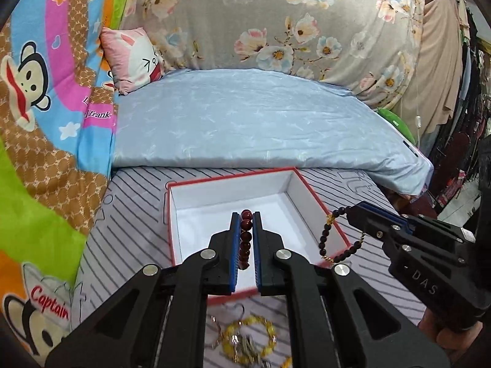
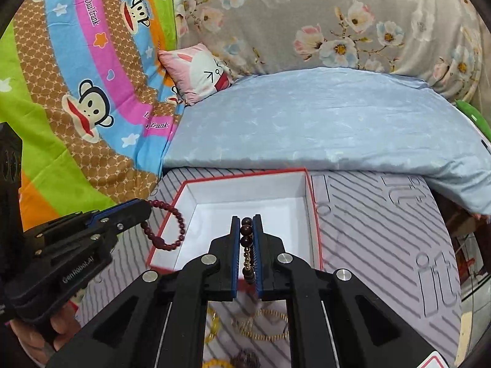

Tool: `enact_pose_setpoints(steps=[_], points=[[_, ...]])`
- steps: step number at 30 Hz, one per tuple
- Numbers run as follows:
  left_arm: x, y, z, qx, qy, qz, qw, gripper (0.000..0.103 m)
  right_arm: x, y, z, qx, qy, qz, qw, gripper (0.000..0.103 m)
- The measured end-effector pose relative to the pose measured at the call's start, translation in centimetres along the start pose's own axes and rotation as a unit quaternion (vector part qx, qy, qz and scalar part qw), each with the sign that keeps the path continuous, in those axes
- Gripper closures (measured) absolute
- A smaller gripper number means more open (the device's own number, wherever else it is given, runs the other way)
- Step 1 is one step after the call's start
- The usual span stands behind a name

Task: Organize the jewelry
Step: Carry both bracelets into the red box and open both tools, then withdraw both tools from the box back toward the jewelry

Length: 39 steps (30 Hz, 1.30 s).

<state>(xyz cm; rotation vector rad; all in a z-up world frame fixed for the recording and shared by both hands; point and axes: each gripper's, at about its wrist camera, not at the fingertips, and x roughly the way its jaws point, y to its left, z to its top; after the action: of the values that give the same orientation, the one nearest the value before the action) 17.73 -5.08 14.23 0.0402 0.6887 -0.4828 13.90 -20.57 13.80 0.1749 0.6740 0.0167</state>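
Left gripper: the left gripper (image 1: 245, 216) has its jaws nearly together, clamped on the red bead bracelet (image 1: 245, 239), which runs along the slot between the blue pads, low centre of the left wrist view.
Right gripper: the right gripper (image 2: 245, 217) is likewise pinched nearly closed, on the dark bead bracelet (image 2: 247, 245) with its small gold beads.
Box: the white box (image 1: 319, 205) with a red rim sits open on the striped sheet (image 1: 129, 233), centre of both frames; its floor looks bare.
Pose: both tools point forward and slightly down over the box, the left one entering from the lower left of the right wrist view, the right one from the lower right of the left wrist view. Each bracelet's loop hangs over or just outside its nearer side rim.
Remaining jewelry: a yellow bead bracelet (image 1: 248, 337) and a thin gold chain (image 2: 264, 325) lie on the sheet below the box, near the bottom edge.
Risk, snagging: a hanging loop may catch the rim and drape outside when let go.
Risk, tangling: released together, the two strands may land across each other.
Risk, box shift: the light box could slide on the soft bedding if a jaw bumps its wall.
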Motion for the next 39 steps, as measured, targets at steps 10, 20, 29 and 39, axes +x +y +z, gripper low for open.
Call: enact_pose_setpoints(steps=[10,20,29,39], points=[[7.9,1.6,2.0,-0.017,0.025,0.004,0.9995,0.096,8.1,-1.7,2.6,0.014,0.029,0.010,0.999,0.096],[11.9,2.9,1.5,-0.019,0.058,0.035,0.9975,0.079,11.9,-2.9,1.9,0.007,0.057,-0.017,0.998,0.079],[9.7,3.5,0.8,-0.027,0.047,0.057,0.9969,0.066,8.0,-3.2,0.5,0.008,0.033,-0.028,0.999,0.064],[2.7,3.3,-2.3,-0.033,0.032,0.076,0.9960,0.058,0.4,-2.6,-3.9,-0.007,0.005,-0.062,0.998,0.059]])
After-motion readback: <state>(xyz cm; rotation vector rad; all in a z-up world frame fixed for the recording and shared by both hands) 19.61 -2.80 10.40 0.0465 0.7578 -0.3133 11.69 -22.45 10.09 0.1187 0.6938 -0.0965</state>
